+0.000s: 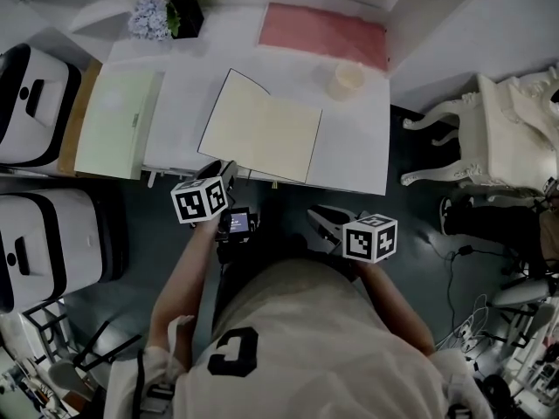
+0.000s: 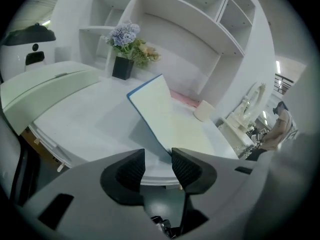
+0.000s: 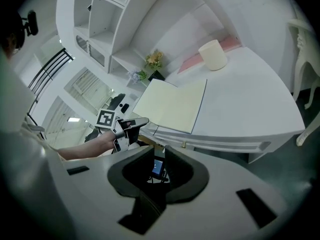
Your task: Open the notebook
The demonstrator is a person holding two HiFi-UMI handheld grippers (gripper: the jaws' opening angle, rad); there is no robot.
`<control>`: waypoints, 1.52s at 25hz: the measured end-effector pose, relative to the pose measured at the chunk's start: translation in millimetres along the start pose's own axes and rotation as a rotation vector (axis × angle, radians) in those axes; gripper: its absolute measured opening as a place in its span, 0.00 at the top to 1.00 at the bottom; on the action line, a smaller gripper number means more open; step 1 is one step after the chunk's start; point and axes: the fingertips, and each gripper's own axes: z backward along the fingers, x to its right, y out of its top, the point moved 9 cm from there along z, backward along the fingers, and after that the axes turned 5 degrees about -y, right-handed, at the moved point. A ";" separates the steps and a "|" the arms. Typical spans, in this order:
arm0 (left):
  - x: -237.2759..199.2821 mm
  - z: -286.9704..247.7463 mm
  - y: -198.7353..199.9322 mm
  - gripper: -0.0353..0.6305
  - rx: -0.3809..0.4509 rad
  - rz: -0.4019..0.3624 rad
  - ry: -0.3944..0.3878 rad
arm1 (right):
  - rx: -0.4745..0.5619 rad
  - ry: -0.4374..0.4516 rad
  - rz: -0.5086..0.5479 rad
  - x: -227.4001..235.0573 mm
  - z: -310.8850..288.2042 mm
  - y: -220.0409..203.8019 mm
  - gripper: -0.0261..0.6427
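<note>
The notebook [image 1: 262, 133] lies open on the white tabletop [image 1: 354, 151] at my 12 o'clock, cream pages facing up, so I judge the opening as good as done. Seen from the left claw's view, its blue-edged left leaf sits a little tilted off the surface and throws a shadow toward 9 o'clock, which suggests it hasn't settled flat. My left claw [image 1: 225, 170] hangs just off the near edge of the tabletop, at about 7 o'clock of the notebook and near its closest corner. It is released: the pads stand apart and nothing is between them, with only the table edge and the book's corner showing beyond the gap. I take it to sit there because that corner is where a cover gets caught and swung over. My right claw [image 1: 325, 223] waits low at the notebook's 5 o'clock, below the table edge and well apart from the book. Its jaws are parted by only a slit and it holds nothing, which I read as parked out of the way of a one-claw job. The cup [image 1: 348, 79] at 1 o'clock and the pink mat [image 1: 323, 31] beyond it sit clear of the pages, as does the pale green pad [image 1: 118, 120] at 9 o'clock
</note>
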 end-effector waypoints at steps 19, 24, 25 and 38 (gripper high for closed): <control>-7.2 -14.4 -2.1 0.68 -0.110 -0.144 0.077 | -0.002 -0.016 0.059 -20.1 -19.1 17.2 0.88; -6.8 -12.7 -3.8 0.68 -0.106 -0.147 0.072 | -0.004 -0.016 0.084 -29.0 -26.0 24.8 0.88; -6.5 -12.7 -3.3 0.68 -0.107 -0.145 0.069 | -0.006 -0.016 0.087 -30.2 -27.5 26.4 0.88; -6.8 -10.5 -4.2 0.69 -0.108 -0.199 0.062 | 0.040 -0.029 0.187 -49.9 -40.1 47.1 0.92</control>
